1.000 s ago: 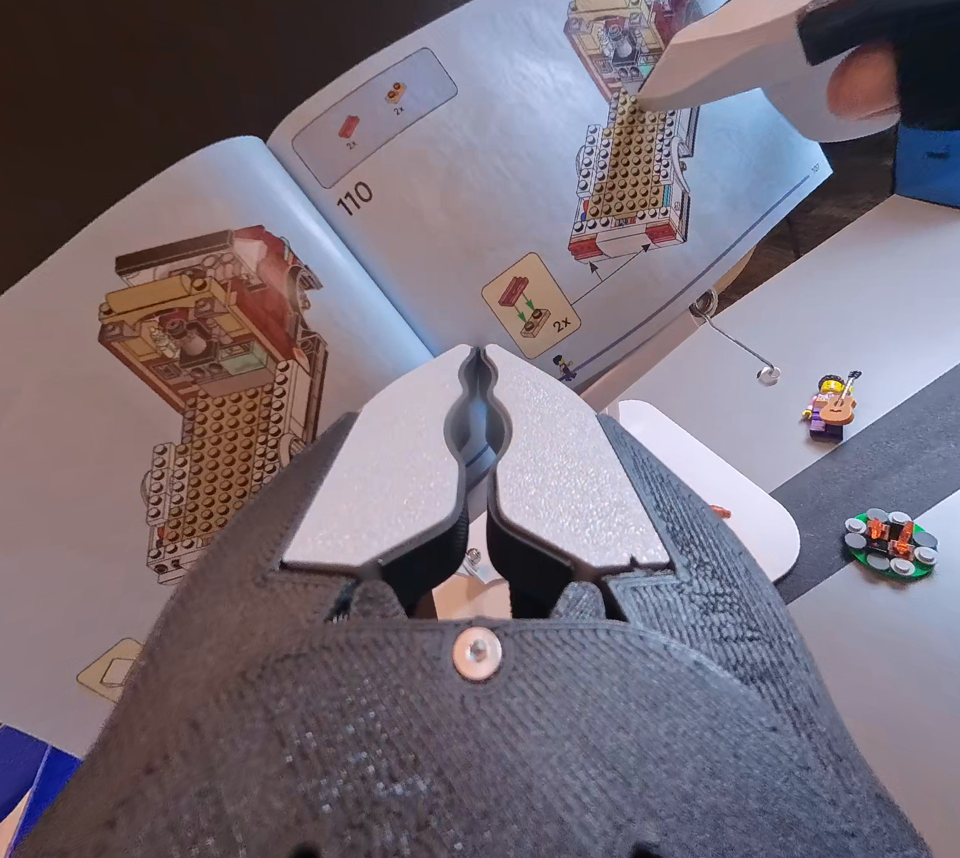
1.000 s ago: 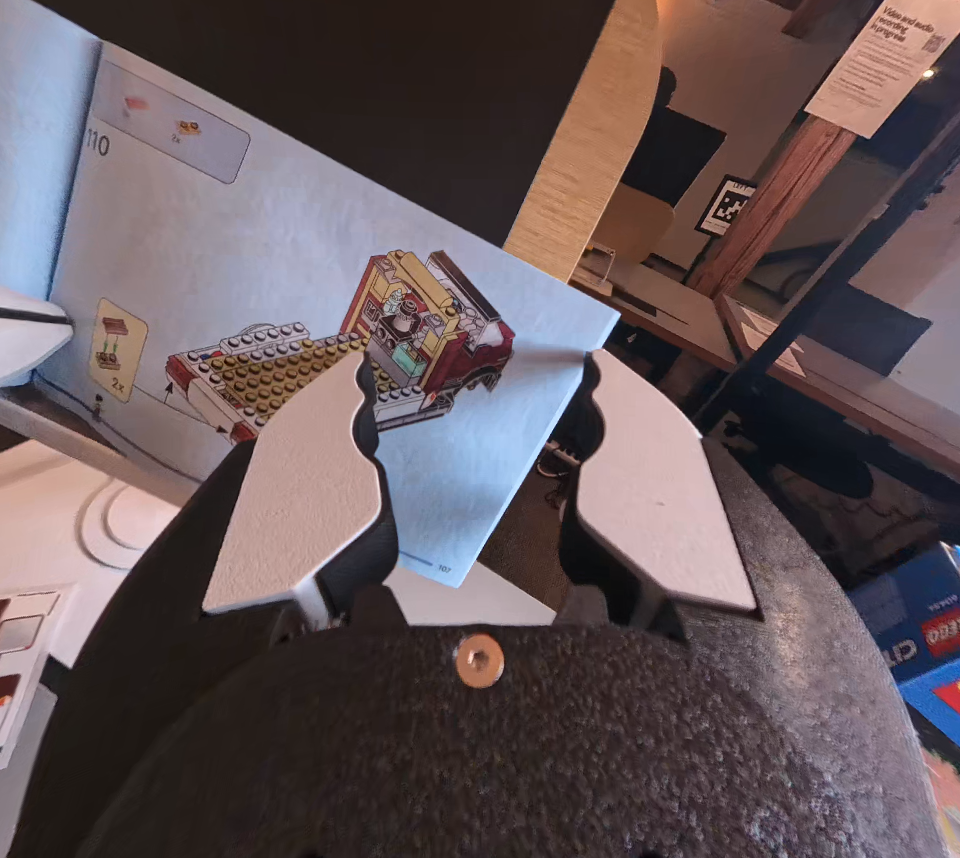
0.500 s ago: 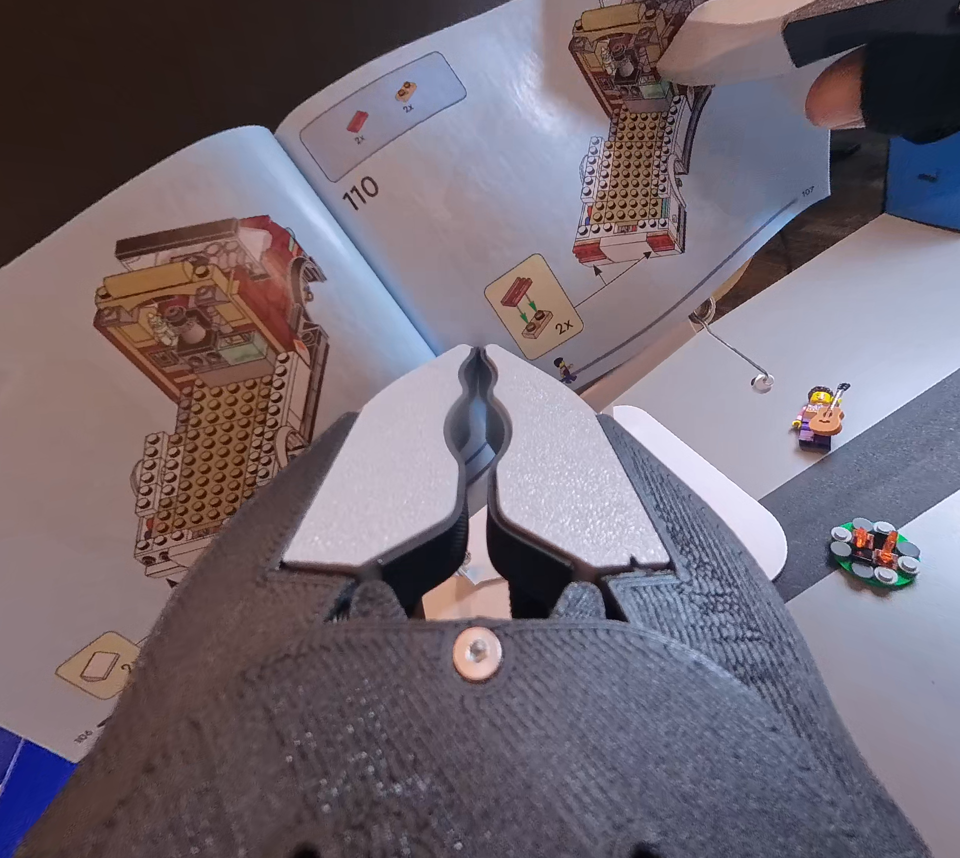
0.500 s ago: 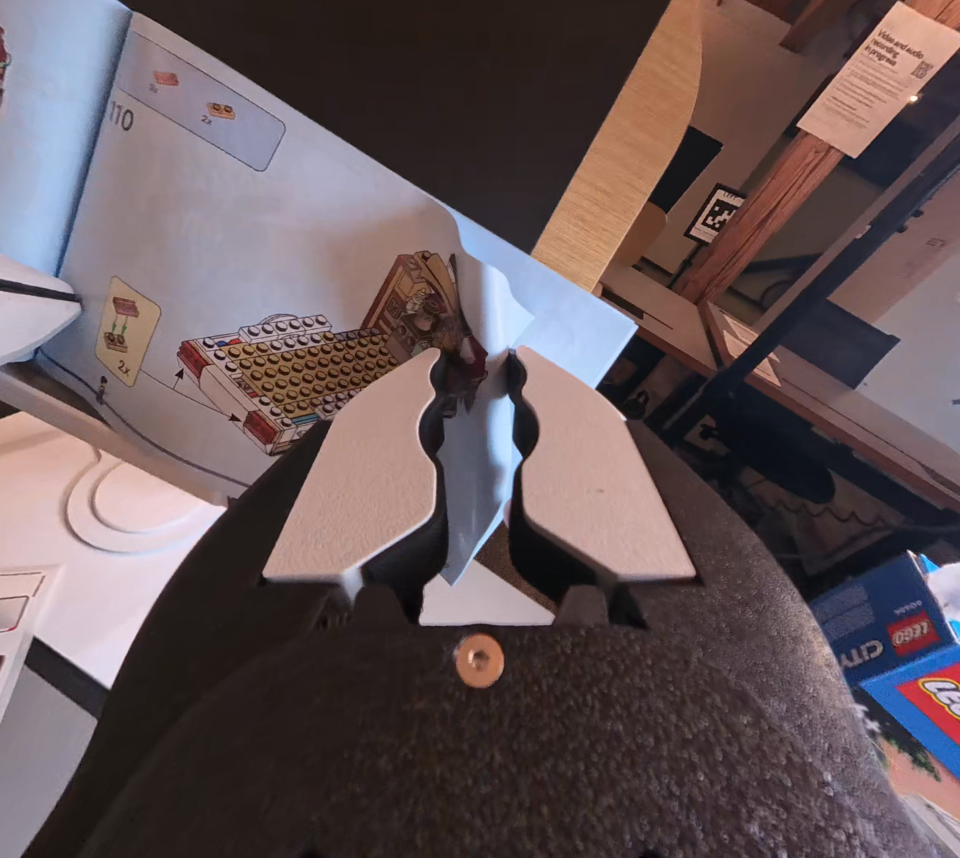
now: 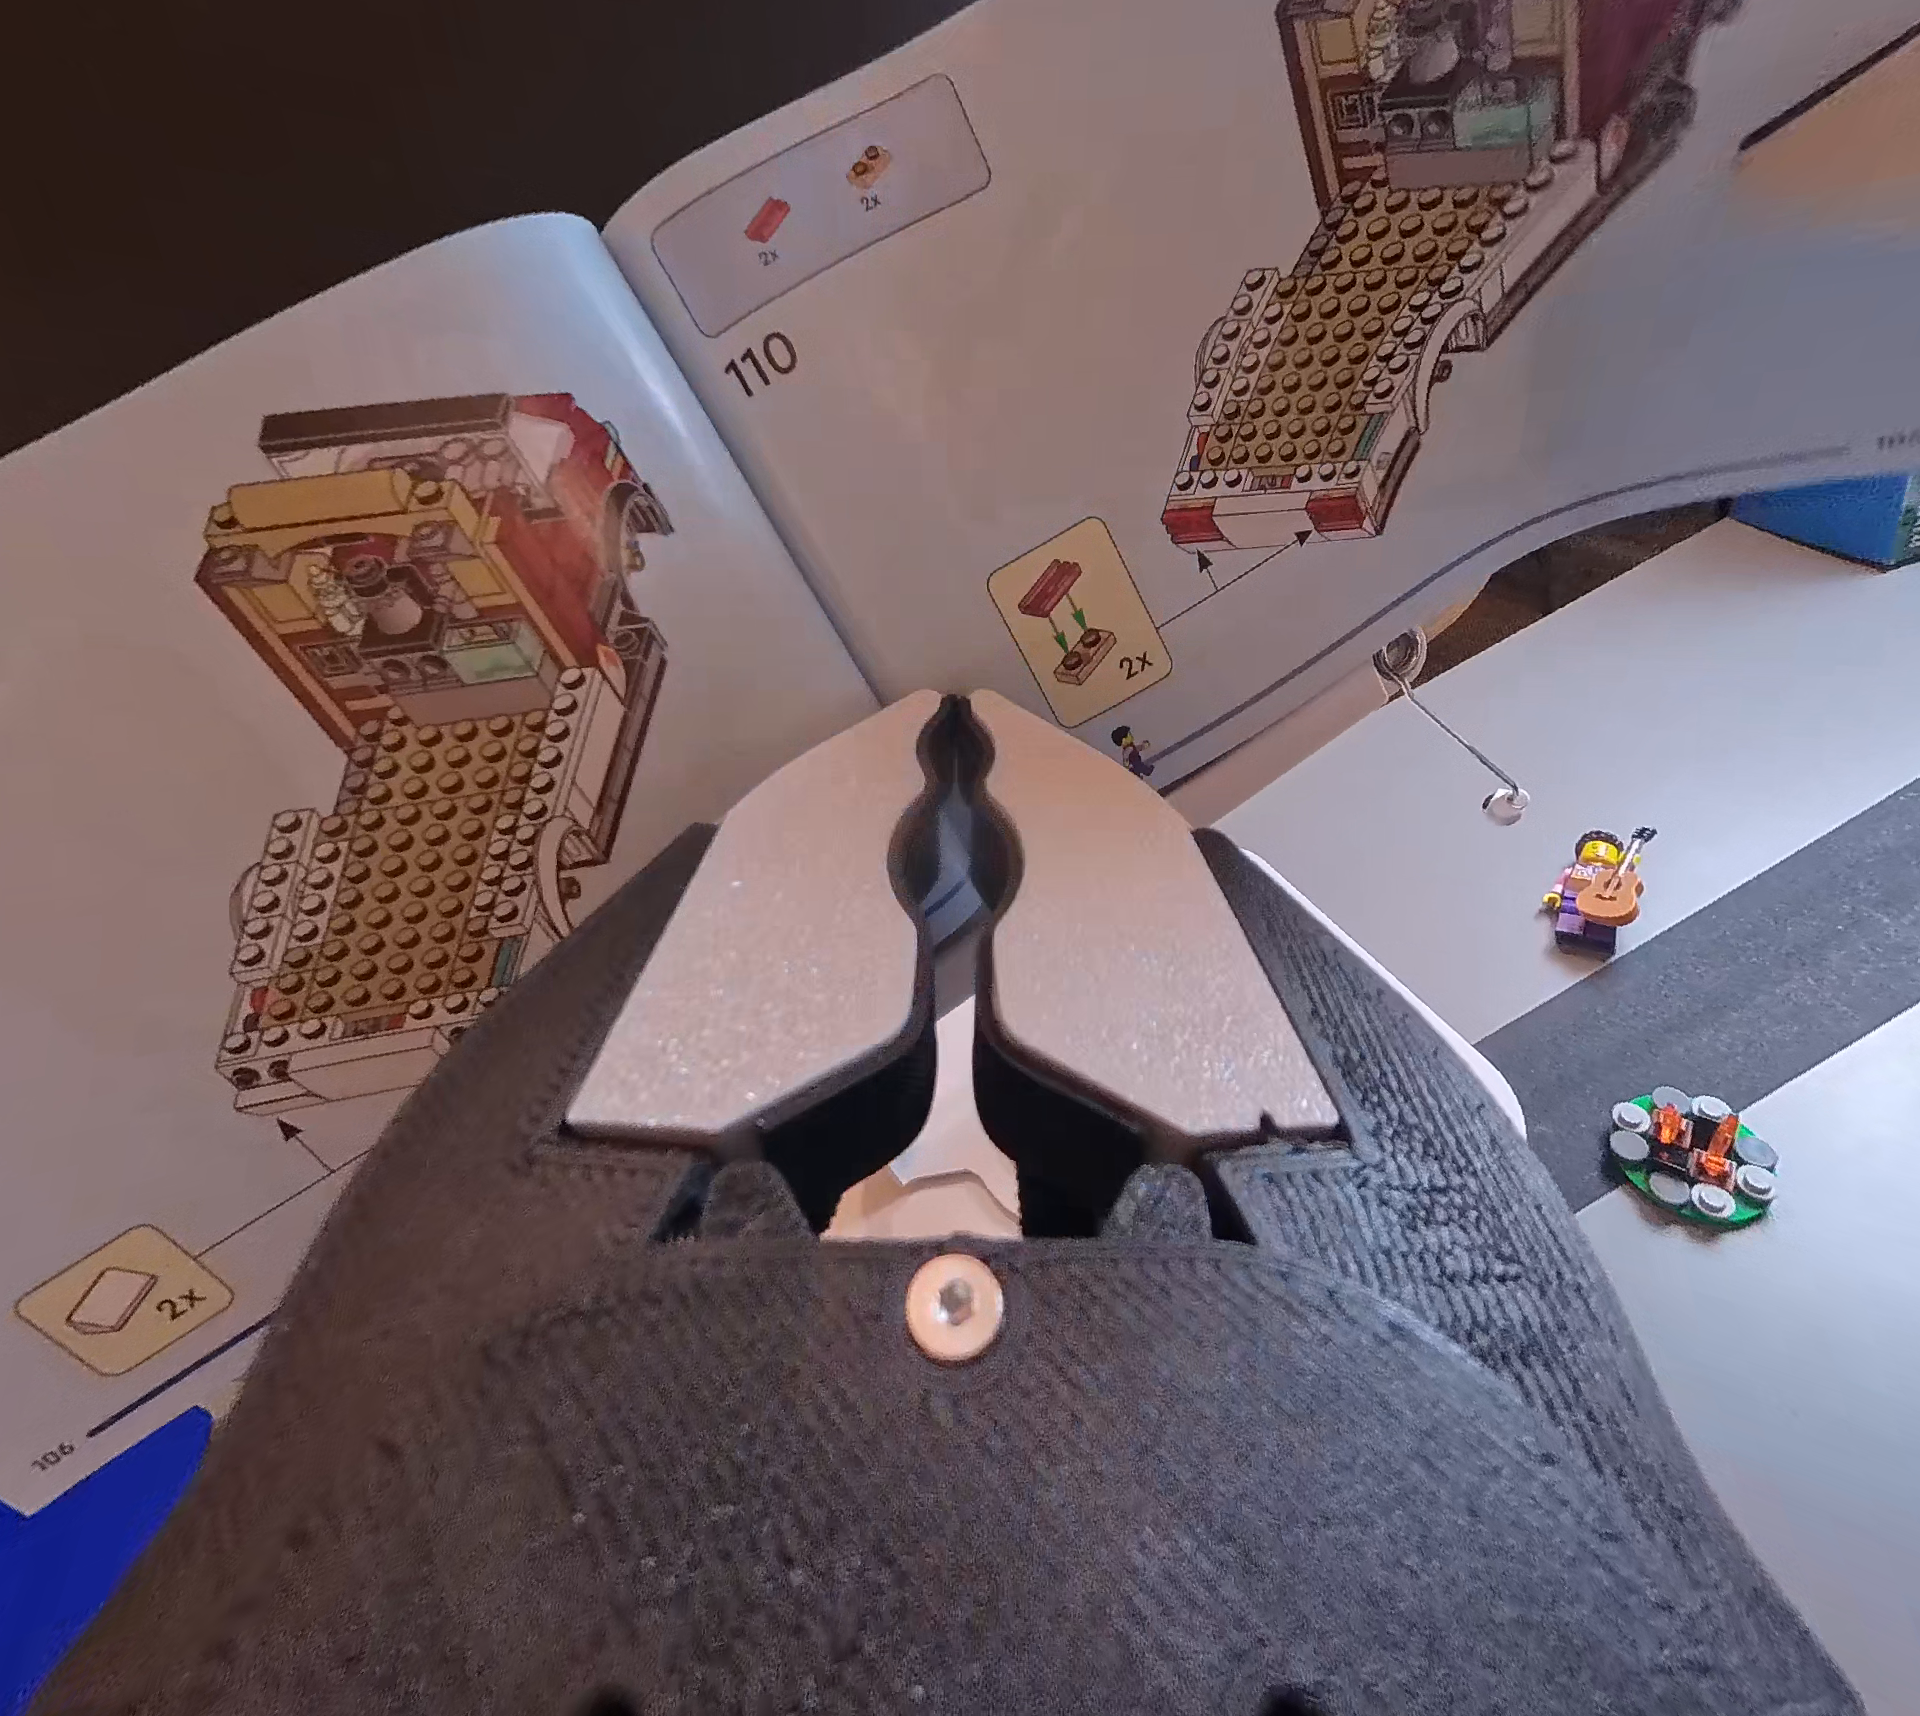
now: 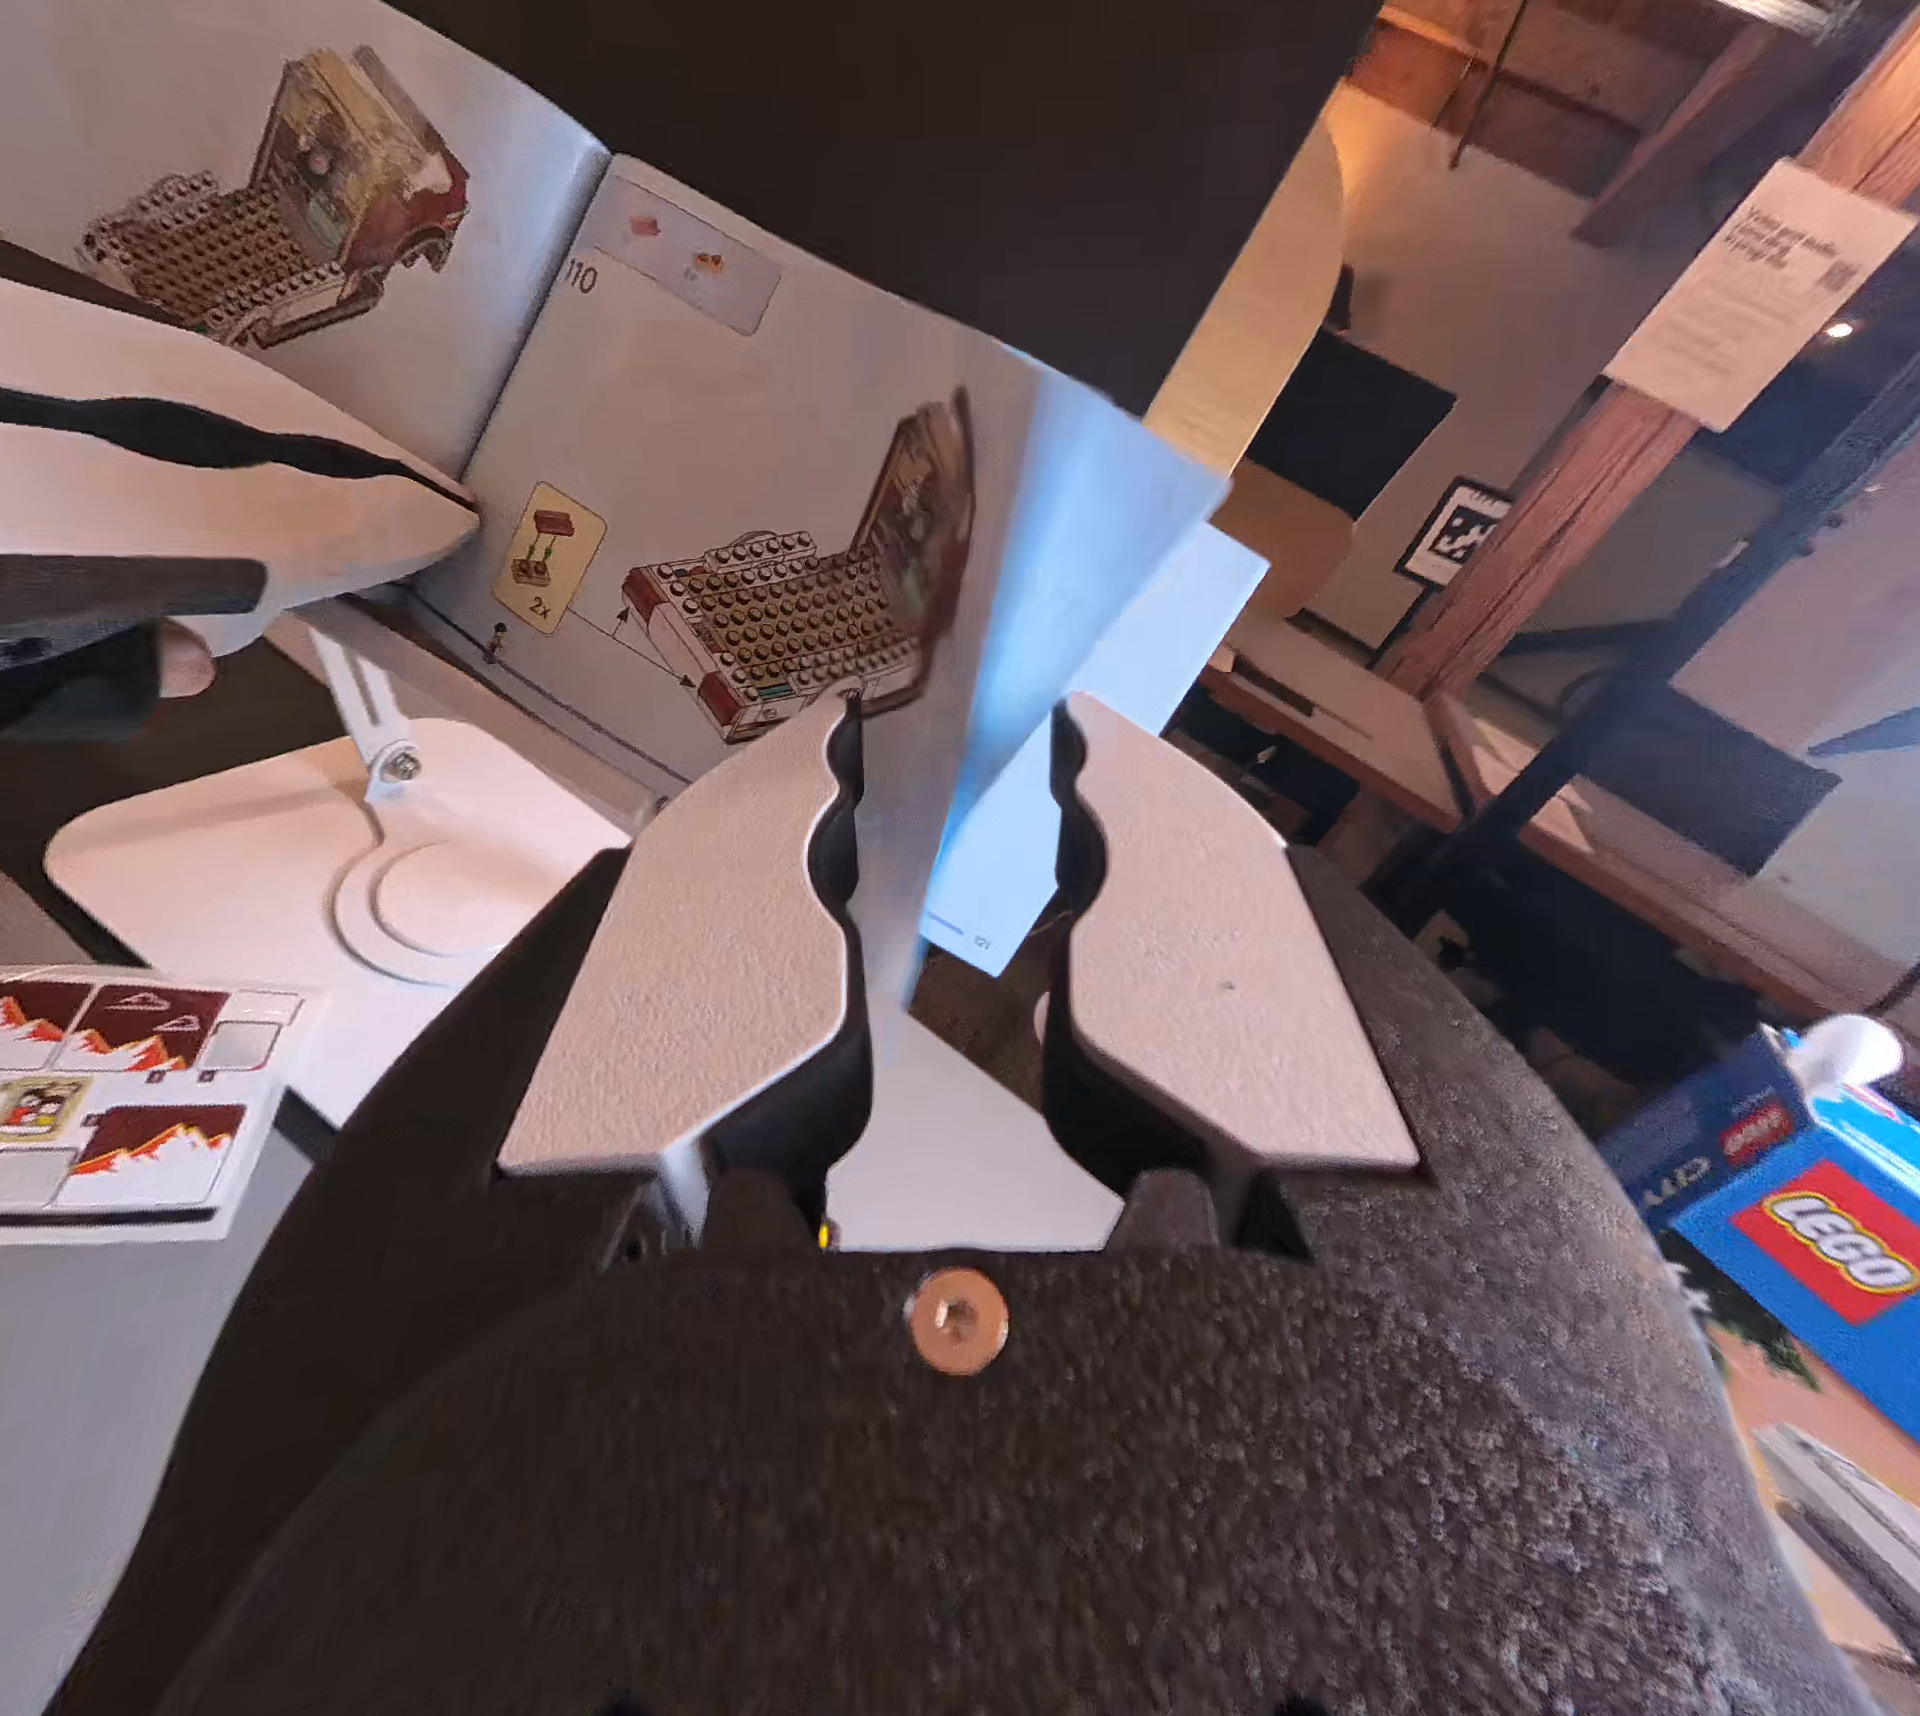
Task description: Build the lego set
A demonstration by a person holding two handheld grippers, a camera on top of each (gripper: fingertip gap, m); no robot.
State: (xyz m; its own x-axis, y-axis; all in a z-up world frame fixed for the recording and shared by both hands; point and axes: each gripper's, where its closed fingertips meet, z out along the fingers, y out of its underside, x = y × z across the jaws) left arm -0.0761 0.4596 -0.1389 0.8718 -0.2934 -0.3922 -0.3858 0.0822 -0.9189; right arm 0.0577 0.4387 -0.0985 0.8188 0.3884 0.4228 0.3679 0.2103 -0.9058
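The left gripper (image 5: 951, 721), jaws clenched, pins the instruction booklet (image 5: 520, 378) at frame centre. The right gripper (image 6: 956, 710), jaws parted, straddles the page corner (image 6: 1049, 627), apparently to turn it.

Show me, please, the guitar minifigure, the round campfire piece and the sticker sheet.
guitar minifigure (image 5: 1595, 889), left wrist view, on its torso.
round campfire piece (image 5: 1690, 1164), left wrist view, on its centre.
sticker sheet (image 6: 125, 1110), right wrist view, on its middle.

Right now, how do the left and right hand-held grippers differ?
Left hand-held gripper: shut, tips meeting at the booklet's lower edge near the spine. Right hand-held gripper: open, with the raised right page standing in the gap, unpinched. Left sits mid-booklet, right at the outer edge. Both share pale wavy-edged fingers on black textured bodies.
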